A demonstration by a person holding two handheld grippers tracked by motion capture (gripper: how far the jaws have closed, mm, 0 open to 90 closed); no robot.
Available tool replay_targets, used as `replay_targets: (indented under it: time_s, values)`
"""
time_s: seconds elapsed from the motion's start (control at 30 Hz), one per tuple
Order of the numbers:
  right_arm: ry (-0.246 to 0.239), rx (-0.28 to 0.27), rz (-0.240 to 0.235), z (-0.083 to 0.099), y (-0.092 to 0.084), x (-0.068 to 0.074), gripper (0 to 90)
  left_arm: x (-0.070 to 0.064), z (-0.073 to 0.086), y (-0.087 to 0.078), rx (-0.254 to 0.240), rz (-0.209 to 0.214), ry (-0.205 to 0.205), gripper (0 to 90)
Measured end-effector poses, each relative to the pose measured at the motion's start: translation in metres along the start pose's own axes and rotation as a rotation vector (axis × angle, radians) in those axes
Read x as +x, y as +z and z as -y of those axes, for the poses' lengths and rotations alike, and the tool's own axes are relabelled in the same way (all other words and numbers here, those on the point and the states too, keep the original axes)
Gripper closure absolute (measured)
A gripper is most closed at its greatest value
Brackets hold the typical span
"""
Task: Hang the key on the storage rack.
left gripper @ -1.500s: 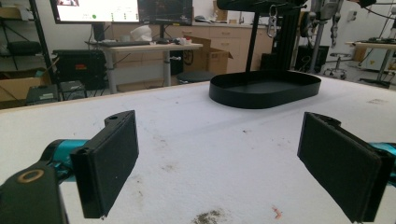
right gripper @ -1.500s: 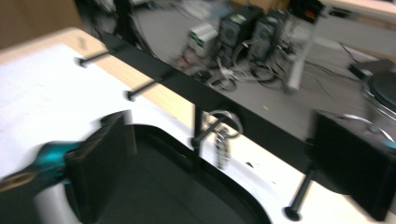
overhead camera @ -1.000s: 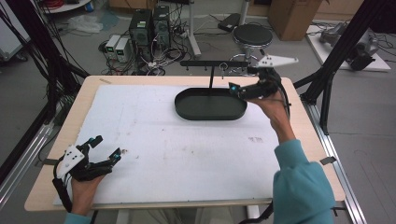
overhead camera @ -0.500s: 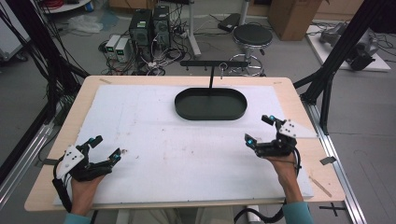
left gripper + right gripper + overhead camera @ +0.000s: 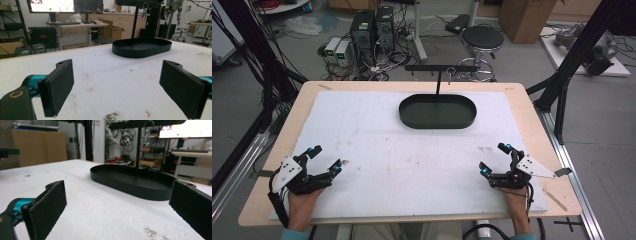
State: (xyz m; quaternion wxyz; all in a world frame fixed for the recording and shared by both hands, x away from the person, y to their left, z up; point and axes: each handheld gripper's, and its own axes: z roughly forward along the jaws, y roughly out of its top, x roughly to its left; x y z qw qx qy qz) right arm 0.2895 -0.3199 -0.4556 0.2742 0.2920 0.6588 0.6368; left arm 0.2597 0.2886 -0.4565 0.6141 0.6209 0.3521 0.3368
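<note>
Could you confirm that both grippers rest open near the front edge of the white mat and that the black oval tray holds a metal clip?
Not quite: the black oval metal tray is empty. The high view shows its bare floor. The small metal clip hangs from the black stand's crossbar behind it. The left gripper and right gripper do rest open near the white mat's front edge.

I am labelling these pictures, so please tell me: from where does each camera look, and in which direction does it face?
High view: above the person's side, facing forward and down on the table; shows both hands, left gripper, right gripper.
Left gripper view: low on the left gripper, facing the black tray; its open jaws show.
Right gripper view: low on the right gripper, likewise.
All share the tray and its stand.
</note>
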Motion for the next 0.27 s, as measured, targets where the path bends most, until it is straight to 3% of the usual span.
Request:
replay_targets:
  time_s: [0.27]
  values:
    - [0.002, 0.005, 0.015, 0.0008, 0.0005, 0.0002, 0.7, -0.0008, 0.0003, -0.0009, -0.009, -0.001, 0.005, 12.8]
